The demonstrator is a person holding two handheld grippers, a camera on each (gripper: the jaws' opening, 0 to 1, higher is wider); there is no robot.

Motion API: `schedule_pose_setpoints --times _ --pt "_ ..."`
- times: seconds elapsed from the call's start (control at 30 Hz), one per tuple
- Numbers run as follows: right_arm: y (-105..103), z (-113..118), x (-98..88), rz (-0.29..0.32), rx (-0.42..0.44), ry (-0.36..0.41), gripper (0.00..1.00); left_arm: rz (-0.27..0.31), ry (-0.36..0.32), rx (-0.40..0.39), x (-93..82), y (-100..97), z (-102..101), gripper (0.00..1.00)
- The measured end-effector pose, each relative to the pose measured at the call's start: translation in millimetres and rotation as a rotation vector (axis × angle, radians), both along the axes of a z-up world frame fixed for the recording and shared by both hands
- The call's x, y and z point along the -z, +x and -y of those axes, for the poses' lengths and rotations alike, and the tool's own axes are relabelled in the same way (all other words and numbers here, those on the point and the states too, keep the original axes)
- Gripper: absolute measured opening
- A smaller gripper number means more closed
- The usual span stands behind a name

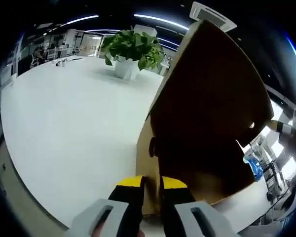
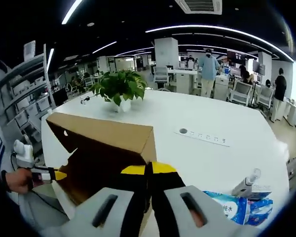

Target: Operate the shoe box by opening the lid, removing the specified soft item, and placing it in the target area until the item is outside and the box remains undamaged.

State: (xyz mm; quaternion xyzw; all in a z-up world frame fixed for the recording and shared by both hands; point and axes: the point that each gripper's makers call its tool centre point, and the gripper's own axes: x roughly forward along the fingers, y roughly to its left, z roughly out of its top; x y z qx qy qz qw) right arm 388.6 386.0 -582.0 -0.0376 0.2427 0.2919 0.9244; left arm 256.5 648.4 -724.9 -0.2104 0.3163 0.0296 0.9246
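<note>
**Both grippers clamped on the cardboard shoe box**

Left gripper (image 1: 152,190): jaws drawn close together, black with yellow tips, nipping a thin edge of the shoe box (image 1: 212,118) at its lower near corner. The box rises directly ahead of the jaws and off to the right, dark brown inner face toward the camera, lid panel swung up and tilted.

Right gripper (image 2: 149,173): jaws nearly together, pinching the box's near corner edge. Here the shoe box (image 2: 106,143) stretches left from the jaws, tan outer panel on top, dark interior below. The left gripper (image 2: 49,174) reaches the box's far left edge, held by a hand (image 2: 17,180).

Soft item: cannot tell where it lies.

The box stands on a white table (image 1: 74,133). A potted plant (image 2: 119,89) sits beyond the box. A tissue pack (image 2: 237,207) lies right of the right gripper's jaws.
</note>
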Motion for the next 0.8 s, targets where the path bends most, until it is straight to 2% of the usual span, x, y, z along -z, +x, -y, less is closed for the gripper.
schedule_pose_setpoints --times 0.8 --pt "-30 11 30.8 -0.041 0.040 0.028 0.00 0.006 -0.026 -0.007 1.3 1.8 -1 0.12"
